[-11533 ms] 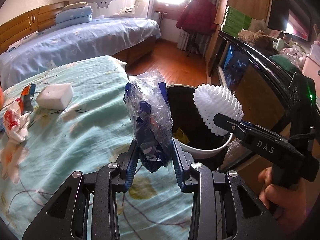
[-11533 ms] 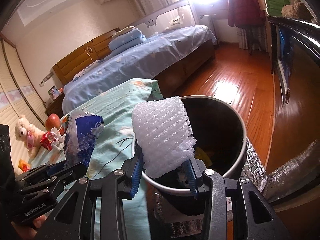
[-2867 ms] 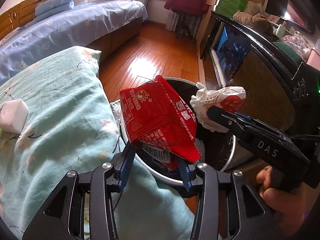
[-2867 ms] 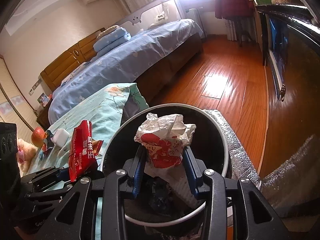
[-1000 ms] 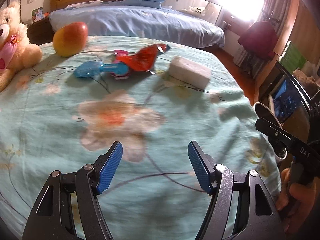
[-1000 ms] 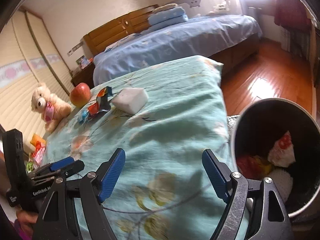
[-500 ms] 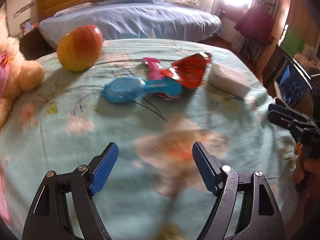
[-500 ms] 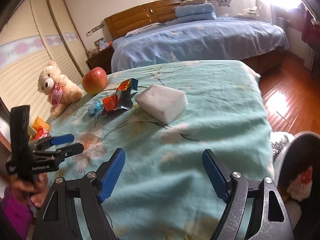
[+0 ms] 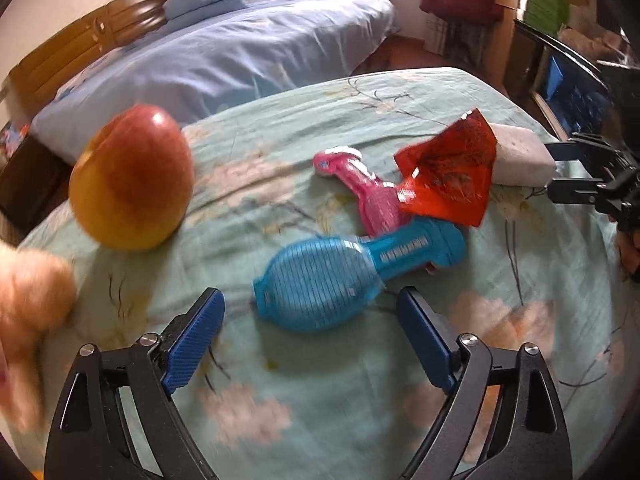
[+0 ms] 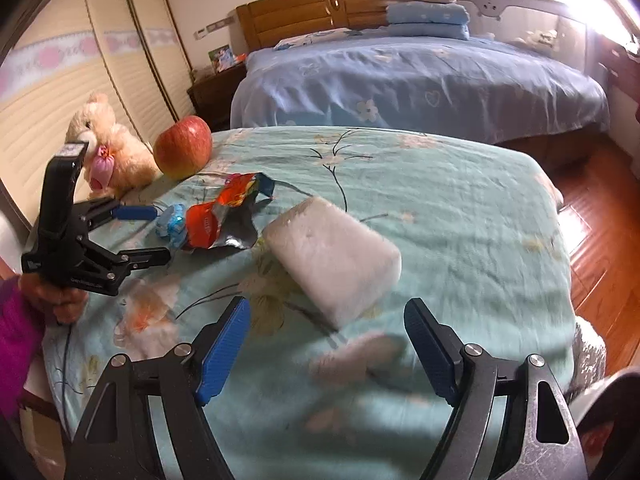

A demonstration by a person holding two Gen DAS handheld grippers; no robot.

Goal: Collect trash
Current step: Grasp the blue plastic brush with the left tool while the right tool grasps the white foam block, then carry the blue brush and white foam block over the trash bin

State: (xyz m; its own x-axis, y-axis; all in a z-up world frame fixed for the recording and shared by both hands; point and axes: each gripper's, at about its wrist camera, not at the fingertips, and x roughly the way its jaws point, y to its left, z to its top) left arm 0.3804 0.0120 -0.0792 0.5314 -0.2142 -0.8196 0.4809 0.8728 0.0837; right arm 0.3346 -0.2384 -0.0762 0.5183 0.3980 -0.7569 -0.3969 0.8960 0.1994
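ok, my left gripper [image 9: 310,330] opening over blue brush [image 9: 352,272], nothing held, right gripper [image 10: 326,334] wide, empty, near white block [image 10: 332,256]

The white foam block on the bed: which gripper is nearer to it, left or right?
Right. The right gripper is just short of the white foam block; the left gripper, jaws opening, hovers by the blue brush.

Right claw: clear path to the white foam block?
Probably yes. The right claw is open and empty, and the white foam block lies just ahead on the bedspread with nothing between.
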